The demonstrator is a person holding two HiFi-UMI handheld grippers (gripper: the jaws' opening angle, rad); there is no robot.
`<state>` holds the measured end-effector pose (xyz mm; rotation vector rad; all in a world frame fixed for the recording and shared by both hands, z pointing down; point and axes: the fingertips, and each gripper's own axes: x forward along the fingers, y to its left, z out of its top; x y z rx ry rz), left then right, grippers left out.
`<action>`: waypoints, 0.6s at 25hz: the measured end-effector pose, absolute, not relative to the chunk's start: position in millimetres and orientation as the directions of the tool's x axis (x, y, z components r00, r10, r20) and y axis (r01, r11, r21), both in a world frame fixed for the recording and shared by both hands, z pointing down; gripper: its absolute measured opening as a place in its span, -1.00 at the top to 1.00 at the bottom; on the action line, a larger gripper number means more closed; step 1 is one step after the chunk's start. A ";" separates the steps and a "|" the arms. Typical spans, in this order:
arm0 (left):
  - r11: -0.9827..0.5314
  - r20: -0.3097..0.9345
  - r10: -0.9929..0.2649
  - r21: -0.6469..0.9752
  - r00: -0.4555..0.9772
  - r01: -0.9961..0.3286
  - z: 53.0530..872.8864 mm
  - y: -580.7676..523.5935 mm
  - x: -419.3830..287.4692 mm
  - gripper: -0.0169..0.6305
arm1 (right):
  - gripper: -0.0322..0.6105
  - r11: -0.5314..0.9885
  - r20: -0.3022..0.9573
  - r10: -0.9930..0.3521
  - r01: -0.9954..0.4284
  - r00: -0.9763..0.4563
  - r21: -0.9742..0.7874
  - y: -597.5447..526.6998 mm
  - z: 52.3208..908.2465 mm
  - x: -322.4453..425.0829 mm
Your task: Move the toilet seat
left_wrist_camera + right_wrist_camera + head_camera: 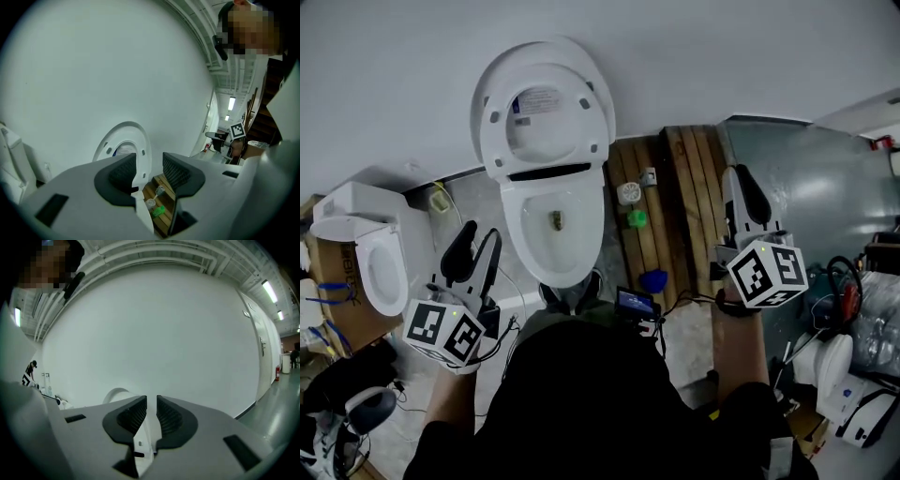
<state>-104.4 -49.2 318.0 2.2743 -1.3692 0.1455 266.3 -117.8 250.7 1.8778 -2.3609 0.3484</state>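
The white toilet stands against the wall with its seat and lid (546, 111) raised over the open bowl (553, 230). My left gripper (482, 232) hovers left of the bowl, open, with nothing between its jaws. In the left gripper view (149, 168) the raised seat (123, 146) shows just beyond the left pad, untouched. My right gripper (741, 178) is held out to the right over the pallet. Its pads (151, 411) stand a narrow gap apart, empty. It faces the white wall, and the toilet lid (115, 393) peeks above its left jaw.
A second white toilet (373, 267) sits on a cardboard box (336, 292) at the left. Right of the bowl lies a wooden pallet (675, 202) with a green object (637, 218), a blue object (653, 280) and small white parts (629, 192). Cables and clutter (848, 375) fill the right.
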 end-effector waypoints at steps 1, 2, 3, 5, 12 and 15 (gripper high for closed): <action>-0.400 0.310 -0.806 0.344 0.505 -0.850 308.3 -47.3 -99.2 0.37 | 0.64 0.220 0.208 -0.947 -0.967 -0.243 -0.127 -114.3 241.9 264.0; -0.413 0.293 -0.806 0.345 0.515 -0.843 299.1 -45.7 -94.2 0.37 | 0.65 0.235 0.195 -0.947 -0.963 -0.257 -0.131 -110.6 233.3 259.6; -0.425 0.276 -0.805 0.349 0.525 -0.835 290.6 -44.3 -89.5 0.37 | 0.68 0.253 0.182 -0.945 -0.959 -0.273 -0.126 -106.7 224.9 253.8; -0.449 0.243 -0.802 0.360 0.546 -0.818 276.2 -41.3 -80.3 0.37 | 0.70 0.288 0.154 -0.941 -0.951 -0.303 -0.108 -98.6 208.9 241.7; -0.512 0.182 -0.789 0.333 0.587 -0.792 248.9 -29.9 -54.3 0.38 | 0.74 0.428 0.102 -0.885 -0.880 -0.454 -0.205 -62.7 201.2 186.6; -0.518 0.176 -0.785 0.341 0.594 -0.784 246.1 -22.0 -50.8 0.39 | 0.74 0.495 0.125 -0.838 -0.836 -0.531 -0.237 -41.2 214.9 152.8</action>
